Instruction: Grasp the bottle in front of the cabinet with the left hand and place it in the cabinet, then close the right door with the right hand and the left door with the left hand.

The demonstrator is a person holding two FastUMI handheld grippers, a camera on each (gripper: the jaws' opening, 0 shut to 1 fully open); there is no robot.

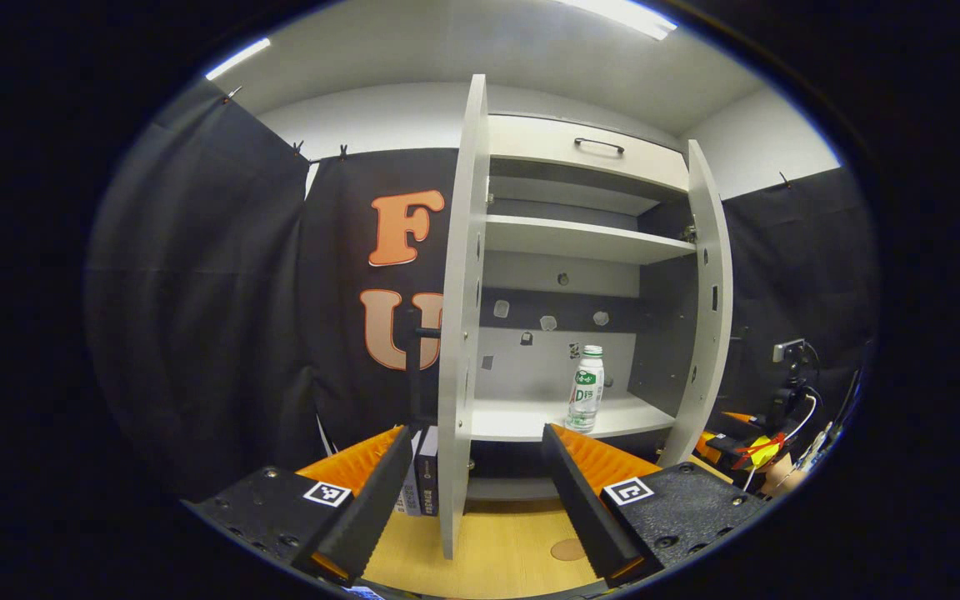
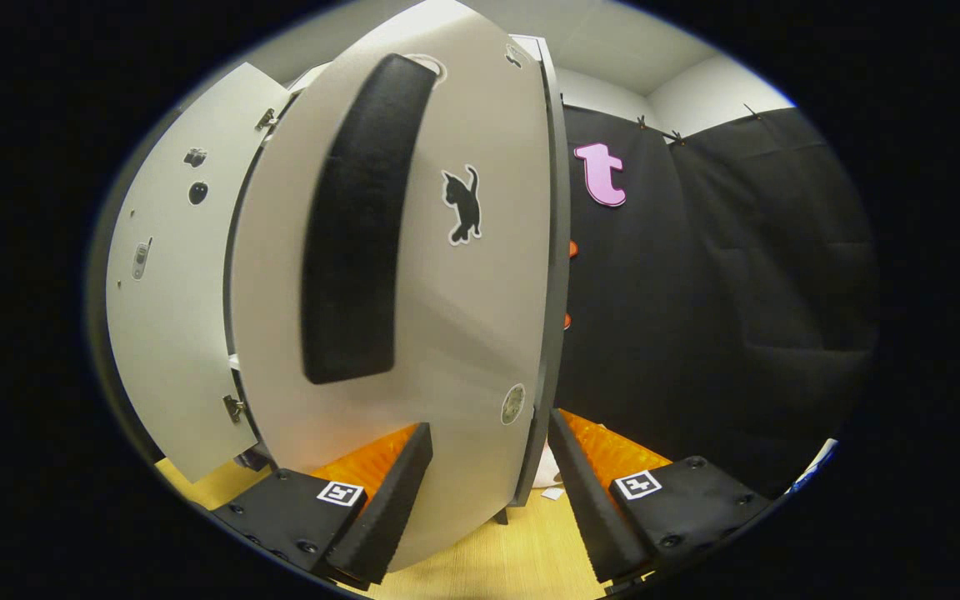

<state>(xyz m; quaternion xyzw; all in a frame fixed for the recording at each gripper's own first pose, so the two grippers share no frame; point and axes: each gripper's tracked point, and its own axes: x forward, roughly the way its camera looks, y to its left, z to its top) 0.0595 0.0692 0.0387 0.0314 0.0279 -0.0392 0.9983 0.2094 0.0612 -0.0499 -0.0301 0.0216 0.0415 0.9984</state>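
In the left gripper view the cabinet [image 1: 580,275] stands open on a wooden bench [image 1: 505,550], seen from the front. The bottle [image 1: 586,390], clear plastic with a white cap and a green and white label, stands upright on the lower shelf [image 1: 522,417] inside the cabinet, toward the right of that shelf and near its front edge. An upper shelf [image 1: 580,237] sits above it, and a drawer front with a dark handle [image 1: 598,145] runs across the top. The left door [image 1: 461,333] is swung out toward the camera, edge on, and the right door [image 1: 709,308] is swung out as well. The left tool [image 1: 472,487] is spread wide and holds nothing; the near edge of the left door stands between its fingers [image 1: 567,492] without touching either one. Two dark books [image 1: 420,483] stand upright on the bench just left of that door. At the far right, low down, a clutter of cables and equipment [image 1: 780,417] lies by the bench.

In the right gripper view the right door [image 2: 447,333] looms very close, its outer face carrying a long black handle [image 2: 355,225], a black cat sticker [image 2: 463,204] and a small round sticker [image 2: 513,403]. The right tool [image 2: 484,492] is wide apart, and the door's free edge falls between its fingers [image 2: 392,492]; whether either finger touches the door I cannot tell. To the left, the inner side panel [image 2: 172,275] of the cabinet shows with its hinges.
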